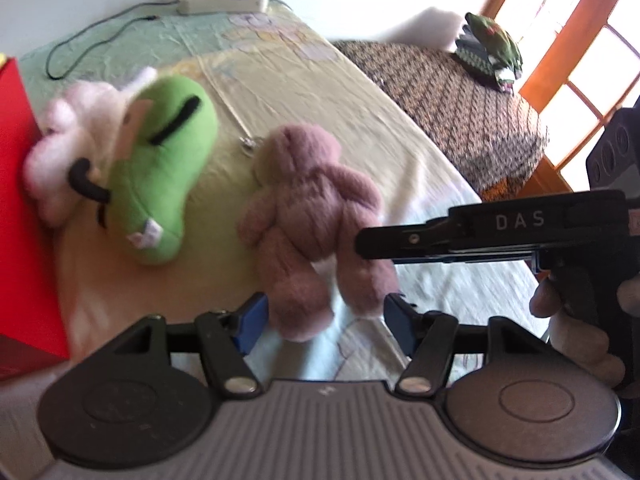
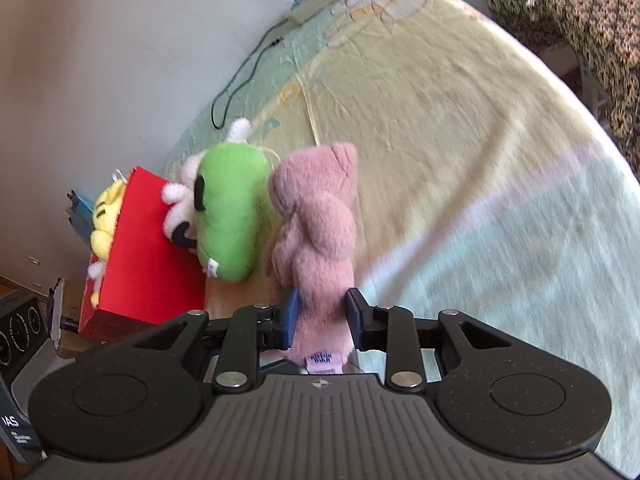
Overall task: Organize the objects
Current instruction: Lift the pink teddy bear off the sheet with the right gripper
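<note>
A pink plush bear point(image 1: 308, 216) lies on the pale bed sheet point(image 1: 372, 120). Its legs reach between the blue pads of my left gripper point(image 1: 326, 326), which stands open with a gap showing at the left pad. My right gripper point(image 2: 322, 316) is shut on the bear's point(image 2: 316, 216) lower end, with both pads against the fur and a small label showing below. From the left wrist view the right gripper point(image 1: 360, 240) comes in from the right at the bear's hip. A green plush point(image 1: 160, 176) and a white-pink plush point(image 1: 68, 148) lie beside the bear, against a red box point(image 2: 140, 260).
A yellow plush point(image 2: 106, 216) sits inside the red box. A power strip point(image 1: 222, 2) and its black cable point(image 1: 68, 52) lie at the bed's far end by the wall. A patterned blanket point(image 1: 452, 108) carries a green toy tank point(image 1: 490, 46). A person's hand point(image 1: 576, 320) holds the right gripper.
</note>
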`<state>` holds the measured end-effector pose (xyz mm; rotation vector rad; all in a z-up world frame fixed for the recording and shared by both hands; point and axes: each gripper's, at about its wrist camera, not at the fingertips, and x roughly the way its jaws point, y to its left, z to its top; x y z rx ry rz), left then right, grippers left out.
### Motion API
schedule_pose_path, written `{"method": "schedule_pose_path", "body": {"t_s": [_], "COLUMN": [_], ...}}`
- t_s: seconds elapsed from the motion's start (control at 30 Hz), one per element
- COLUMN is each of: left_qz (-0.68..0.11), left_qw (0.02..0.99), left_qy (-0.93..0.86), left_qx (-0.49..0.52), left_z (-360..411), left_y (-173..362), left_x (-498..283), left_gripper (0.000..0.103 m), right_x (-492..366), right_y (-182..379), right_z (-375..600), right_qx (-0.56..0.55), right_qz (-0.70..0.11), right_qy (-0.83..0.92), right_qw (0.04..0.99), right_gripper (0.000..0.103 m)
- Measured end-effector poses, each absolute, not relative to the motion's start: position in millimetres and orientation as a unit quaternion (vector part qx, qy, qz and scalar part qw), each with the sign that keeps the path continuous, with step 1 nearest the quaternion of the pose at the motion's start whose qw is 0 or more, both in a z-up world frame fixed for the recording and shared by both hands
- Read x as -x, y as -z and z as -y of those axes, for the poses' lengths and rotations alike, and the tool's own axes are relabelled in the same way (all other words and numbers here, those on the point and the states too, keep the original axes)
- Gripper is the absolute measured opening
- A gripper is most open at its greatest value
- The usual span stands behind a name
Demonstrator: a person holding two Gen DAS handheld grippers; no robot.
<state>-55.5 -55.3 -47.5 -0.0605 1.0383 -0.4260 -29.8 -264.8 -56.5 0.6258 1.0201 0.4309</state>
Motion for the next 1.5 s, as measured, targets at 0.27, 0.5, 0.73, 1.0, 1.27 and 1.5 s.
{"method": "schedule_pose_path", "body": {"t_s": [0.27,0.5,0.73,1.0,1.27,1.5], "left_qz": [-0.477,-0.47,-0.492,-0.502,-0.5,-0.494], "left_qw": [0.854,0.855,0.844,0.838,0.839,0.842], "left_qy": [0.206,0.22,0.211,0.209,0.21,0.212], "left_qx": [0.036,0.02,0.035,0.044,0.034,0.045], "left_z": [55,71,66,64,67,66], "left_y": [38,42,56,63,61,50], "left_x": [44,22,2,-9,-12,-4], "left_gripper": [0.078,0.083,0.084,0.078,0.072,0.072], "right_x": [15,-7,-18,-34,-34,-20], "right_y": [59,75,78,80,77,59], "right_z": [277,277,269,249,251,249], "right_qx": [-0.291,-0.306,-0.339,-0.346,-0.332,-0.294], "right_qz": [-0.447,-0.461,-0.466,-0.478,-0.479,-0.464], "right_qy": [-0.166,-0.184,-0.224,-0.261,-0.271,-0.287], "right_qw": [0.83,0.812,0.786,0.764,0.766,0.784], "right_gripper": [0.032,0.033,0.033,0.037,0.034,0.034]}}
